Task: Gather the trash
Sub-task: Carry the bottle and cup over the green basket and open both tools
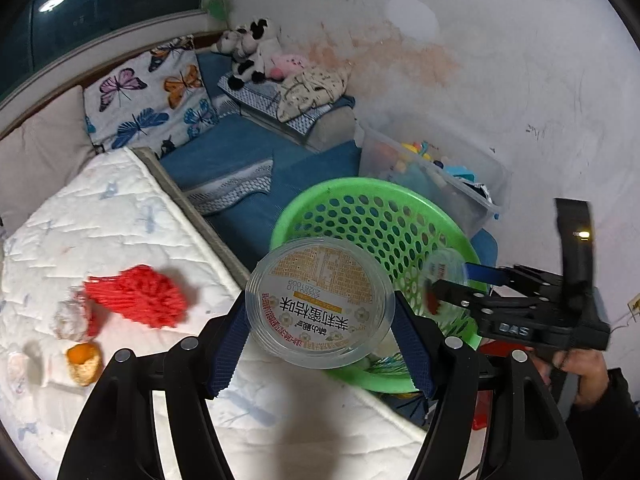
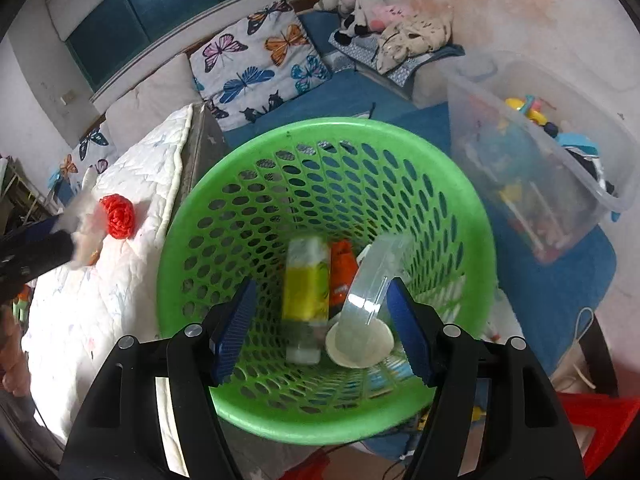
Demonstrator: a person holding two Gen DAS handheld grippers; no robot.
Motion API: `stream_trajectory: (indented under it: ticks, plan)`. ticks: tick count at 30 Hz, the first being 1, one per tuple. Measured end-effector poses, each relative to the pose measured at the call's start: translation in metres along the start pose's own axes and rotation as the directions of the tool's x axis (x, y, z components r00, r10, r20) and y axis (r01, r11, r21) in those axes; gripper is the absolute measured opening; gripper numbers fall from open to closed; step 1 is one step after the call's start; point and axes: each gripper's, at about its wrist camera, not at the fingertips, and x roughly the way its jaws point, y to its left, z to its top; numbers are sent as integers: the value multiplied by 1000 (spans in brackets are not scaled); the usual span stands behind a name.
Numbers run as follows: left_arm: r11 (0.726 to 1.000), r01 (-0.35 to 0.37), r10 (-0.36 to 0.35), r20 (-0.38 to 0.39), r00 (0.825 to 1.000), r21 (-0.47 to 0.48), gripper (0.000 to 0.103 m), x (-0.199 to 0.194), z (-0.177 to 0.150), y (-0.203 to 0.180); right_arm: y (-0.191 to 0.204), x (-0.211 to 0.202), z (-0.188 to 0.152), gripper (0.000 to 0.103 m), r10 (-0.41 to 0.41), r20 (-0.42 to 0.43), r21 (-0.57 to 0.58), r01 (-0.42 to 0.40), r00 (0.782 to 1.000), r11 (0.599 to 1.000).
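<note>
Two grippers work at a green basket [image 2: 320, 140] that stands beside a white quilted mattress [image 1: 120, 216]; the left gripper [image 1: 320, 344] is clamped on a round clear plastic cup [image 1: 320, 300], its blue pads pressing the cup's sides, the printed bottom turned toward the camera; the cup is held over the edge of the mattress, just in front of the basket's rim. The right gripper [image 2: 320, 328] hangs over the basket's mouth with its jaws apart and nothing pressed between the pads; a second clear cup [image 2: 372, 280], blurred, sits free inside the basket close to the right pad, above a small white cup [image 2: 360, 344]; a yellow-labelled bottle [image 2: 304, 292] and an orange wrapper [image 2: 344, 272] lie at the basket's bottom. On the mattress rest a red knitted piece [image 1: 140, 296], a crumpled white wad [image 1: 70, 320] and a piece of orange peel [image 1: 82, 362], all well apart from the basket. A clear storage bin [image 2: 560, 184] of toys stands beyond the basket by the wall.
</note>
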Motion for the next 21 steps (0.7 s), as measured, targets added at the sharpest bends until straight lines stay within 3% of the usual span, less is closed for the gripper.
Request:
stream_trajectory:
  ticks: [6,12,21]
  plan:
    - [1000,15,-15,-31,999,5,66,18,-1,-12,-4,-9,-3,67,7,15,0,-7,1000,1000]
    - [1000,22,-22,-39,999,13,66,24,-2,-16,-3,-12,-5,58,2,24,-9,-2,1000,1000]
    - [999,38,-37,-57,998,7,66,36,-2,-24,-4,-24,-6,57,3,44,1,-3,999,1000]
